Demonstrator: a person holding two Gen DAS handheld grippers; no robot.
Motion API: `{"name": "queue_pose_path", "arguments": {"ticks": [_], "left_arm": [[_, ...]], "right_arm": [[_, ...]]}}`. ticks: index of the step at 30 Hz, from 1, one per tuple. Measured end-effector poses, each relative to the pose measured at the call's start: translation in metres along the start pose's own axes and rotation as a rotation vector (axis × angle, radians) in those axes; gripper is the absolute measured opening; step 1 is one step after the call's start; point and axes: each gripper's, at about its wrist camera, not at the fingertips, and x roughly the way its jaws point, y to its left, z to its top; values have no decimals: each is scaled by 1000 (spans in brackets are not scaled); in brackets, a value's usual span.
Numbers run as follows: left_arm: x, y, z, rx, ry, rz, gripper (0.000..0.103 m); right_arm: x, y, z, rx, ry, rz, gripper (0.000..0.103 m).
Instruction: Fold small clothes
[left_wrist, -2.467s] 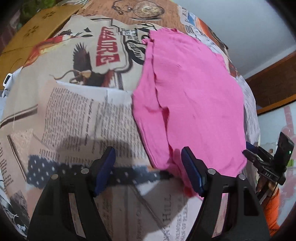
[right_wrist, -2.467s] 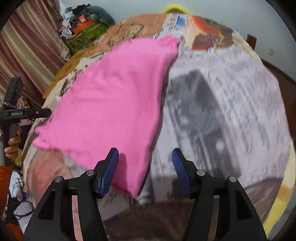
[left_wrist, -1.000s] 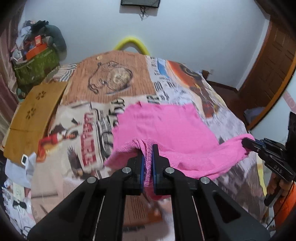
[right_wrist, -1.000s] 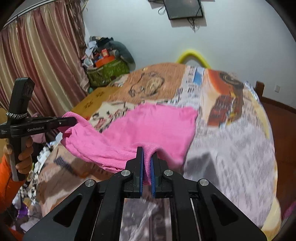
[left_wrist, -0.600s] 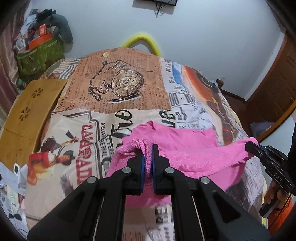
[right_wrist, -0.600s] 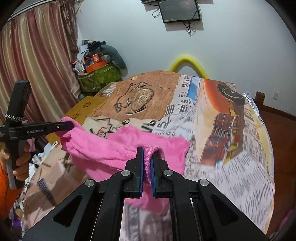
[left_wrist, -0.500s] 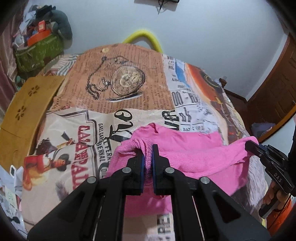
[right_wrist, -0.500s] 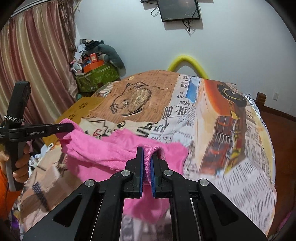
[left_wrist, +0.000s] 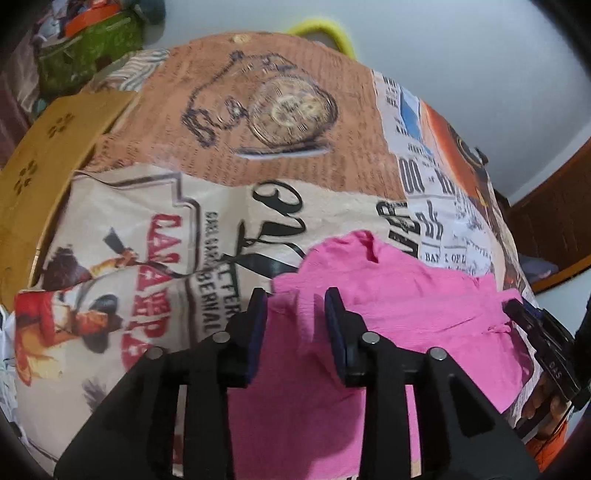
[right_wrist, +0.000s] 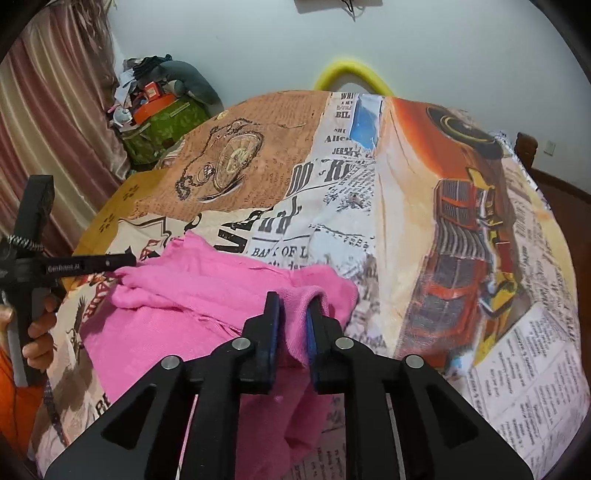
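Jaws: left gripper (left_wrist: 295, 325) parted; right gripper (right_wrist: 293, 328) pinching pink garment (right_wrist: 207, 295).

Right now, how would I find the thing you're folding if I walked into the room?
Look at the big bed covered by a newspaper-print sheet with a pocket watch and an orange car on it. Near its front edge lies the pink cloth, doubled over on itself. It is the only plain, bright pink thing there; everything around it is printed.
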Motion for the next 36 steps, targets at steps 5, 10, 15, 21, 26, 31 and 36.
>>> {"name": "queue_pose_path", "arguments": {"ticks": [5,10,15,21,26,31,36], "left_arm": [[-35,-3,-13,68,-65,27,49],[-52,-21,-44,193,-62,49,54],[-34,-42,-62,255,-5,44,54],[-2,-48,-45,236,0,119,54],[24,-45,-20,227,22,144,54],[26,-45,11,201,-32,194,54],[8,-34,20,142,-80,194,55]], "right_arm": [[-34,6,1,-46,-82,-45,40],[-56,18,-11,-81,-90,-11,40],[-40,32,-23,-109,-25,26,40],[-8,30,-19,-92,58,63,40],[21,13,-3,-45,144,74,40],[29,1,14,-49,97,11,40],[17,-6,18,11,23,4,40]]}}
